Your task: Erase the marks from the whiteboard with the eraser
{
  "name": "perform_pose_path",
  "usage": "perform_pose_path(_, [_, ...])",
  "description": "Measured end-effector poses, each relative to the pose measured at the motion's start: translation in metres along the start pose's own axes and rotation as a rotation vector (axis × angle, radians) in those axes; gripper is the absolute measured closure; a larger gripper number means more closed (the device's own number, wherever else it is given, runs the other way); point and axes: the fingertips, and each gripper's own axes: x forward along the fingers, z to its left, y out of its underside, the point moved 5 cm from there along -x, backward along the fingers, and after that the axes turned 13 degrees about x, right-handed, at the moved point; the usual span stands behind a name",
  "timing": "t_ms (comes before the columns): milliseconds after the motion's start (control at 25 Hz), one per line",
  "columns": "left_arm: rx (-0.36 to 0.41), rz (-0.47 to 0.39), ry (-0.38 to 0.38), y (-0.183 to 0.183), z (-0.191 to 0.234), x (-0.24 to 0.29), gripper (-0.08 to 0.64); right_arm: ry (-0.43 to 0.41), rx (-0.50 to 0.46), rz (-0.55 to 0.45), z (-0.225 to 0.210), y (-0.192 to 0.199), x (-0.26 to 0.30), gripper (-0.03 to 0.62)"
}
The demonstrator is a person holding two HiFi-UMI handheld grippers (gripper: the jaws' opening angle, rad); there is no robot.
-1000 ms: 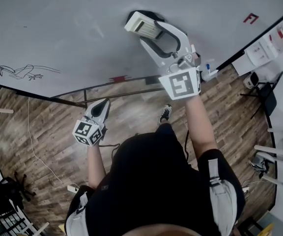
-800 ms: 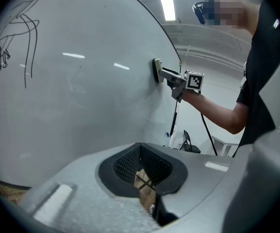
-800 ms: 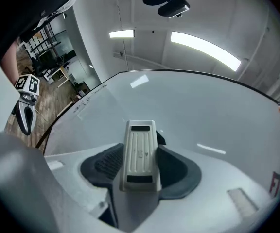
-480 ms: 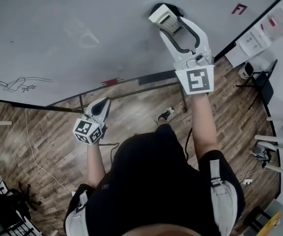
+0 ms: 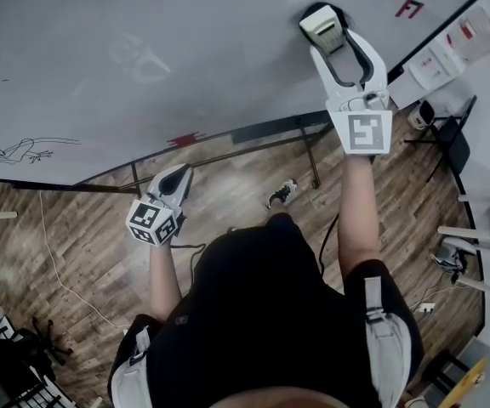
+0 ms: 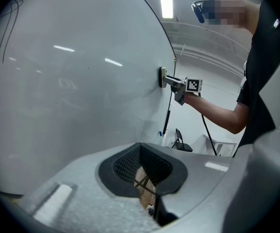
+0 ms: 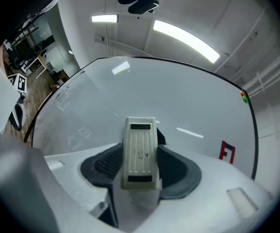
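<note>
The right gripper (image 5: 330, 36), pinching one ribbed white eraser (image 5: 320, 19), has slid right along the glossy white whiteboard (image 5: 143, 58). The left gripper (image 5: 178, 177) stays pressed together.

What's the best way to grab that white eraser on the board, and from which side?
Grip the eraser by its two long edges, coming from its ribbed back, the side away from the whiteboard. It is a narrow block, so jaws span its width and the board-side face stays free. The right gripper holds it so.
</note>
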Motion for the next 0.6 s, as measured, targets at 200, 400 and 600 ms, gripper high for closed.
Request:
perform_pose_path(200, [0.001, -0.005, 0.005, -0.002, -0.004, 0.004, 0.549, 0.033, 0.075, 0.032, -0.012, 0.015, -0.01, 0.368])
perform_pose_path(400, [0.003, -0.011, 0.007, -0.003, -0.01, 0.002, 0.549, 0.061, 0.168, 0.105, -0.022, 0.048, -0.035, 0.367])
perform_pose_path(600, [0.009, -0.018, -0.006, -0.002, -0.015, -0.012, 0.549, 0.037, 0.267, 0.161, 0.001, 0.075, -0.07, 0.367])
